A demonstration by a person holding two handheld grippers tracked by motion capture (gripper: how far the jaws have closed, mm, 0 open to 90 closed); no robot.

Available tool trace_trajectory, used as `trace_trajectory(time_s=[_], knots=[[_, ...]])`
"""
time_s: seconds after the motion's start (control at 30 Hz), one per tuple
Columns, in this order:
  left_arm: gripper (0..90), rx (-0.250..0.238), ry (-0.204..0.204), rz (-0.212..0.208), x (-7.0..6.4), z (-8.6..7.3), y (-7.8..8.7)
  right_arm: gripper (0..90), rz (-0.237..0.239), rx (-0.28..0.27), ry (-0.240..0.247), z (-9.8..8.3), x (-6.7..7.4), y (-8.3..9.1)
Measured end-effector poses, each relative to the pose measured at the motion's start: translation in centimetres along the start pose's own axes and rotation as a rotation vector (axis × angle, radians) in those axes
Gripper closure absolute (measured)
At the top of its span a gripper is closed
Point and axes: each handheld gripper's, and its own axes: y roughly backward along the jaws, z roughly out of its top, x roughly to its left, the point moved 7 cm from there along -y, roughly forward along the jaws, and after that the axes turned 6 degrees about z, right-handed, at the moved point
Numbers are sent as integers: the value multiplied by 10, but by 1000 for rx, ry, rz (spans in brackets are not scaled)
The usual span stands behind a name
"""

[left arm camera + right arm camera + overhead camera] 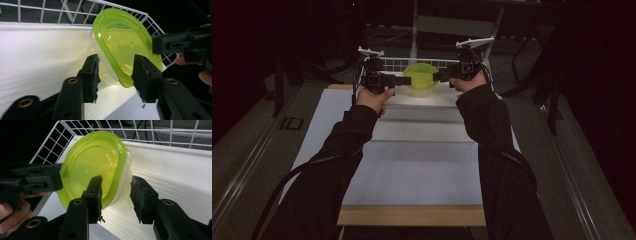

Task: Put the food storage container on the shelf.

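1. the tub (421, 79) with green lid (125, 45) sits upright at the table's (422, 175) far end, just before the wire rack (412, 63).
2. lid faces up; its long axis runs left-right, between the grippers.
3. left gripper (115, 71): jaws spread, straddling the tub's rim, not pressing.
4. right gripper (115, 197): likewise spread around the opposite end.

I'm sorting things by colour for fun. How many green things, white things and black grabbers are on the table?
Green: 1, the lidded container
White: 1, the wire rack
Black: 2, the left gripper and the right gripper
Total: 4
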Motion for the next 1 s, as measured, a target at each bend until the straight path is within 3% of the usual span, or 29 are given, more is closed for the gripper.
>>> trace_trajectory(time_s=[0.07, 0.5, 0.7, 1.0], knots=[[517, -6, -2, 9, 1, 1, 0, 611, 8, -1, -11, 0, 0, -1], [476, -45, -41, 13, -5, 5, 4, 566, 10, 4, -36, -6, 7, 1], [476, -54, -51, 13, -7, 7, 10, 492, -40, -28, -11, -5, 5, 11], [471, -55, -82, -4, -19, 0, 20, 413, -44, -42, 20, -8, 10, 22]])
